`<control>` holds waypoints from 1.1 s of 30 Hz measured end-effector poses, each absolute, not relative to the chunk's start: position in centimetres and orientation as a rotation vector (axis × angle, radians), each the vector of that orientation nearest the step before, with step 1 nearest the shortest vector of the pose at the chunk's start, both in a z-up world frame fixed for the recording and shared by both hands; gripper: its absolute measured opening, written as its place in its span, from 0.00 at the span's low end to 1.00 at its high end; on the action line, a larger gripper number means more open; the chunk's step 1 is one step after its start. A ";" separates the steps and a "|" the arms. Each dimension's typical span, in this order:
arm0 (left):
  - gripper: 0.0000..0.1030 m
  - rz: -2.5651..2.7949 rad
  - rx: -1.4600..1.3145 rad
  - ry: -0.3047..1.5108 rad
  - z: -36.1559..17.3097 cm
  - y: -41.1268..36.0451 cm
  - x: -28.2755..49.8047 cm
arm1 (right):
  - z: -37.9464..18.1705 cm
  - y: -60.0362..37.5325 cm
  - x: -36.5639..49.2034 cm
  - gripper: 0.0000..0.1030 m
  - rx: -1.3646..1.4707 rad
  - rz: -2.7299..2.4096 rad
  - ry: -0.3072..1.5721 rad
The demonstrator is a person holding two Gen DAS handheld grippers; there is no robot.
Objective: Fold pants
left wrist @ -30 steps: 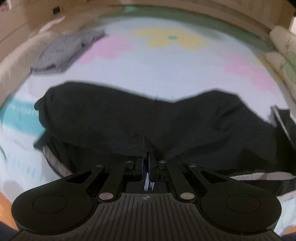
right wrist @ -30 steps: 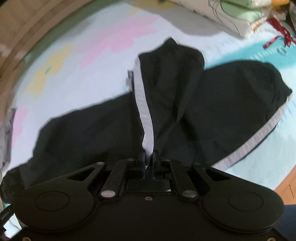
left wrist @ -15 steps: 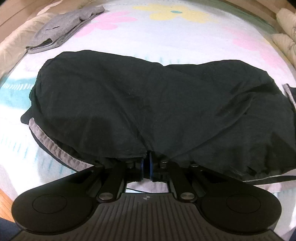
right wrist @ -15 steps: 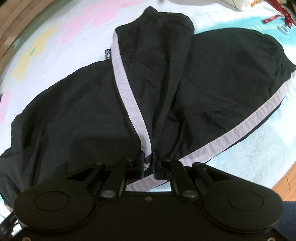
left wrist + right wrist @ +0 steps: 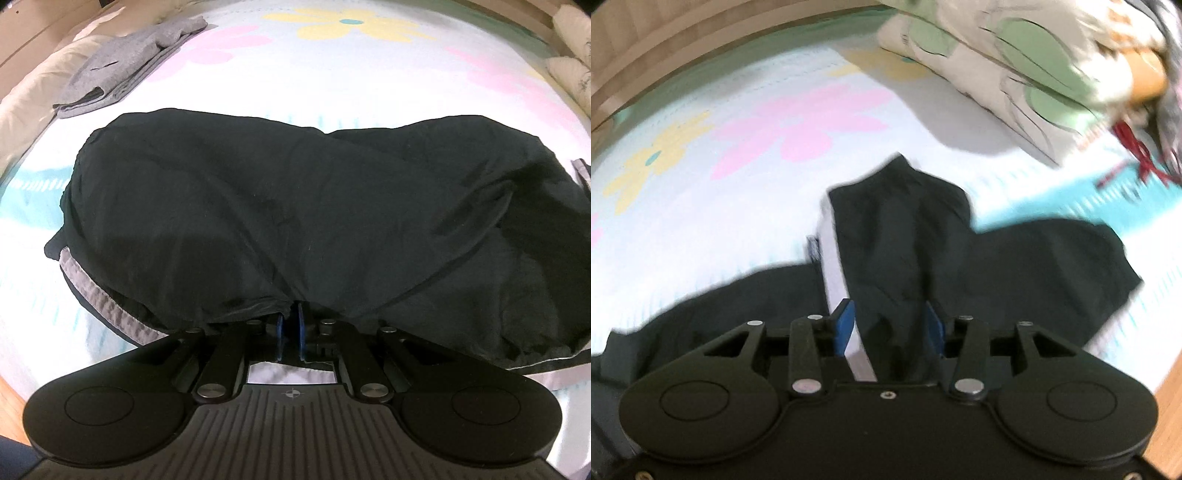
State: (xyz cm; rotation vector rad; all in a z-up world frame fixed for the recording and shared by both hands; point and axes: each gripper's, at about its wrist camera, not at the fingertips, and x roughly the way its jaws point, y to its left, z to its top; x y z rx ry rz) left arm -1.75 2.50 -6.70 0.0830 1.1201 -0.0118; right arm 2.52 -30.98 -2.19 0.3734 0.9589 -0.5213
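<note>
Flowered bedspread [image 5: 369, 85]: black pants [image 5: 295, 206] spread crosswise ahead of both hands. My left gripper [image 5: 290, 326] clenched on their near hem; my right gripper [image 5: 888, 325] just opening, fabric loose between its jaws.

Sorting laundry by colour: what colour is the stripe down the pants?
Light grey stripe on black pants, clearest in the right wrist view.
</note>
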 end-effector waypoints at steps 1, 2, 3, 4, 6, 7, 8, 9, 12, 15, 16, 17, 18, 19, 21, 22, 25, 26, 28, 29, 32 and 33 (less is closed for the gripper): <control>0.07 -0.012 0.078 1.121 -6.7 2.5 -1.7 | -2.6 -30.8 3.8 0.51 0.352 -0.524 0.958; 0.07 -0.012 0.072 1.123 -6.7 2.6 -1.7 | -2.7 -30.6 5.0 0.51 0.329 -0.528 0.956; 0.07 -0.011 0.066 1.125 -7.0 3.6 -1.5 | -3.1 -30.3 6.3 0.51 0.306 -0.531 0.955; 0.07 -0.011 0.061 1.128 -7.3 4.0 -1.4 | -3.6 -29.9 7.6 0.51 0.279 -0.532 0.952; 0.07 -0.011 0.054 1.132 -7.5 4.4 -1.1 | -4.6 -29.4 10.1 0.51 0.228 -0.533 0.964; 0.07 -0.010 0.051 1.133 -7.4 4.4 -1.0 | -5.3 -29.0 10.2 0.51 0.207 -0.535 0.975; 0.07 -0.011 0.049 1.134 -7.5 4.4 -0.9 | -5.9 -28.8 10.8 0.51 0.188 -0.540 0.989; 0.07 -0.011 0.049 1.134 -7.5 4.5 -0.9 | -6.4 -28.8 11.4 0.50 0.178 -0.544 1.002; 0.07 -0.014 0.055 1.133 -7.5 4.5 -0.9 | -8.5 -28.8 12.8 0.46 0.153 -0.577 1.068; 0.07 -0.012 0.058 1.132 -7.4 4.3 -1.0 | -8.4 -28.6 11.8 0.16 0.188 -0.559 1.056; 0.07 -0.011 0.058 1.132 -7.4 4.2 -1.0 | -8.0 -28.6 11.5 0.14 0.188 -0.552 1.064; 0.07 -0.012 0.058 1.131 -7.4 4.2 -1.1 | -7.4 -28.7 11.1 0.14 0.182 -0.555 1.071; 0.07 -0.013 0.056 1.131 -7.4 4.3 -1.1 | -6.5 -29.1 10.3 0.13 0.187 -0.556 1.057; 0.07 -0.013 0.050 1.130 -7.3 4.3 -1.1 | -5.7 -29.5 9.6 0.13 0.198 -0.554 1.038; 0.08 -0.014 0.041 1.130 -7.3 4.5 -1.2 | -3.8 -31.0 7.5 0.13 0.231 -0.557 1.006; 0.08 -0.015 0.039 1.129 -7.3 4.5 -1.2 | -2.8 -32.1 6.1 0.13 0.258 -0.566 0.992; 0.08 -0.013 0.047 1.124 -7.2 4.5 -1.4 | -0.5 -36.1 1.4 0.13 0.349 -0.610 0.957; 0.08 -0.012 0.050 1.122 -7.2 4.4 -1.5 | -0.2 -37.3 -0.1 0.13 0.369 -0.632 0.952; 0.08 -0.008 0.057 1.120 -7.2 4.3 -1.6 | 0.1 -39.8 -3.0 0.13 0.397 -0.683 0.953; 0.08 -0.008 0.061 1.119 -7.2 4.2 -1.6 | 0.0 -40.8 -4.0 0.13 0.409 -0.705 0.959; 0.08 -0.006 0.073 1.115 -7.2 3.9 -1.7 | -2.1 -44.0 -7.1 0.12 0.505 -0.749 1.024; 0.08 -0.005 0.076 1.114 -7.2 3.9 -1.7 | -3.1 -44.9 -7.9 0.11 0.565 -0.751 1.061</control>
